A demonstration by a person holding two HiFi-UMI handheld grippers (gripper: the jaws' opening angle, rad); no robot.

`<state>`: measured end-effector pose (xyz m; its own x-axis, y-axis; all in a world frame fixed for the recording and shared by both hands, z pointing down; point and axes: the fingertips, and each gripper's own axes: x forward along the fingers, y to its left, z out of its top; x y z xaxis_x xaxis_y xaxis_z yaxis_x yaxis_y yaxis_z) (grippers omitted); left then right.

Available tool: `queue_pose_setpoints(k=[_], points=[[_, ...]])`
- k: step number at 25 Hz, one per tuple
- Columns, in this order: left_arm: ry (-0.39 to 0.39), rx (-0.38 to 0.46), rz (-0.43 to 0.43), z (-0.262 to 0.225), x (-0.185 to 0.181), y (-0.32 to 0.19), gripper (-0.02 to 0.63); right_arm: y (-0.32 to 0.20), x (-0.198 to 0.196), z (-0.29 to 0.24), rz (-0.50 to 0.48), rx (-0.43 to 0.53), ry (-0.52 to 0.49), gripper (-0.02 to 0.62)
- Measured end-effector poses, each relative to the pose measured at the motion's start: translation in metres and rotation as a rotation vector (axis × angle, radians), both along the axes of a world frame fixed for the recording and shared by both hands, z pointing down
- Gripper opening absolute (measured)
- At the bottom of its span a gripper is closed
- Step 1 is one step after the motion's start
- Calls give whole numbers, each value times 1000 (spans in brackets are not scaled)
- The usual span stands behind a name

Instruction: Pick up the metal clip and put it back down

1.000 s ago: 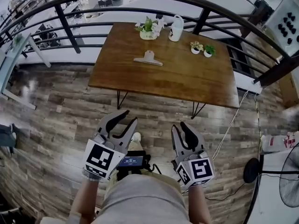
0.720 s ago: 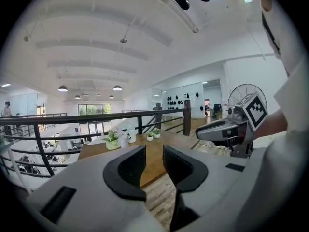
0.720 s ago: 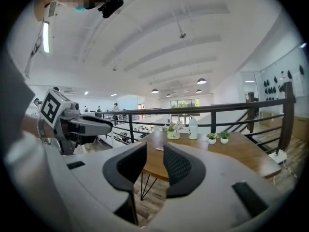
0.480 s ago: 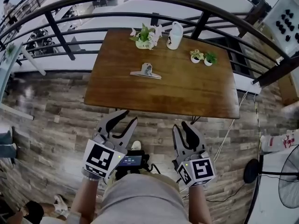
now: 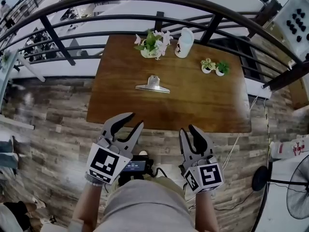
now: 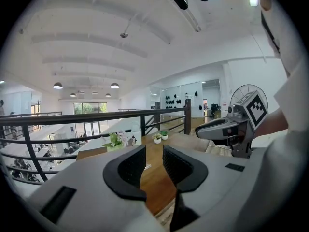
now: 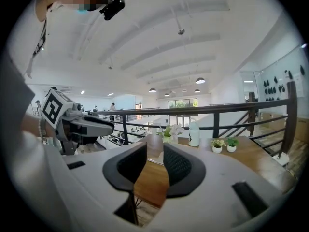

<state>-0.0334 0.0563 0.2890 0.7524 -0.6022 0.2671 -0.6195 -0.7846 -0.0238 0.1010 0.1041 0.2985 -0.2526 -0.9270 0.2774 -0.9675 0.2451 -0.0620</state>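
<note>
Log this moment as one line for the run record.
stage: pre-grasp | metal clip: lying on table, untouched | left hand-held gripper: open, empty, away from clip | right hand-held gripper: open, empty, away from clip

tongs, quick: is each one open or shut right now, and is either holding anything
Left tongs: open, holding nothing.
Right tongs: open, holding nothing.

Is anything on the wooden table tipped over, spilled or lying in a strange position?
Nothing stands out. The metal clip lies flat on the table; the flower pot, white bottle and two small potted plants stand upright near the far edge.
</note>
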Motion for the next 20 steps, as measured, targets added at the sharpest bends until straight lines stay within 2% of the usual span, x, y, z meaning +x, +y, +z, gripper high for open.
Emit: queue_pose_setpoints(k=[9, 20], points=[[-2, -20, 6, 12, -8, -34, 114, -36, -9, 7, -3, -11, 30, 117], [-1, -27, -12, 15, -11, -43, 114, -49, -13, 16, -31, -38, 43, 117]])
